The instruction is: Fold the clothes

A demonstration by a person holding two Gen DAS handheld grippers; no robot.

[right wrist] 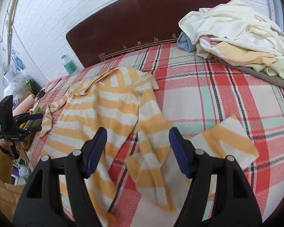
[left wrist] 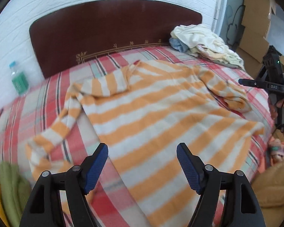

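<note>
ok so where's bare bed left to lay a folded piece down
Bare plaid blanket lies between the orange-and-white striped sweater and the heap of cream and yellow clothes by the dark headboard. The side holding the green knit garment is crowded.

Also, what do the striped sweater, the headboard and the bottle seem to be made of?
Striped sweater: soft knit, probably wool or acrylic; it drapes limply with a fuzzy, matte surface.
Headboard: dark brown, smooth and slightly glossy with gold line ornament; lacquered wood or leatherette, hard to tell.
Bottle: clear plastic, it seems, with a green label.
</note>
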